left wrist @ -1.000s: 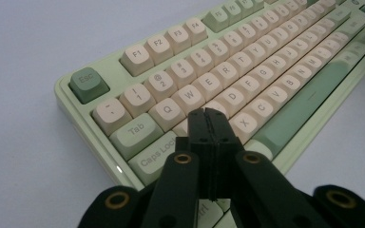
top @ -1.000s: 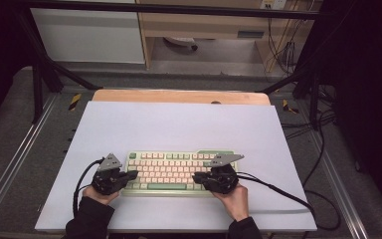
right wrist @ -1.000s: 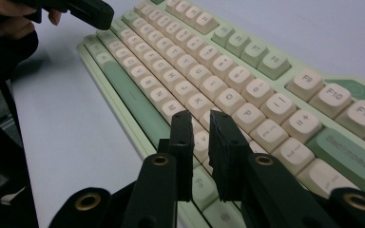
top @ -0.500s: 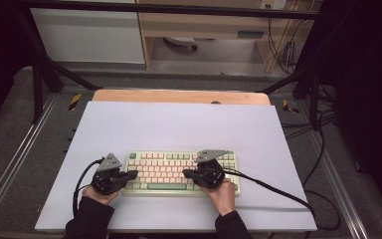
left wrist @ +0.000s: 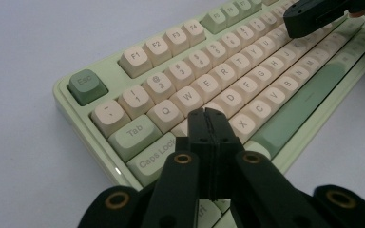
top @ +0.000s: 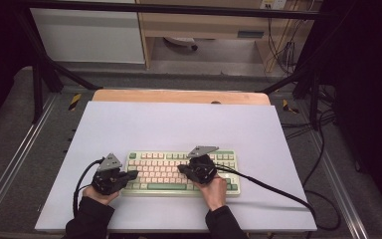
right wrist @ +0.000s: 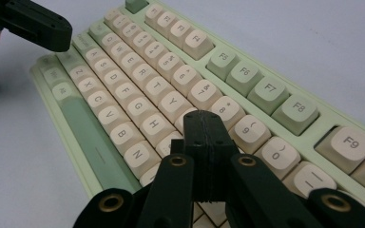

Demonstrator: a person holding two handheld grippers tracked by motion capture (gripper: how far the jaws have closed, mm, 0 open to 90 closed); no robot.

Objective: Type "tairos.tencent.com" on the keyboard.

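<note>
From the high view, the keyboard (top: 181,173) sits near the front edge of the white counter (top: 179,124), a bit left of centre, long side toward the person. The left tongs (top: 132,174) are at its left end, and the right tongs (top: 182,169) are over the middle keys – each held in a hand coming up from the bottom. In the left gripper view, the left tongs (left wrist: 206,114) are pressed fully closed with nothing between them, tip just above the keys beside Caps Lock. In the right gripper view, the right tongs (right wrist: 202,116) are closed and empty too – tip over the keys around U and J, with the keyboard (right wrist: 171,95) running off diagonally.
</note>
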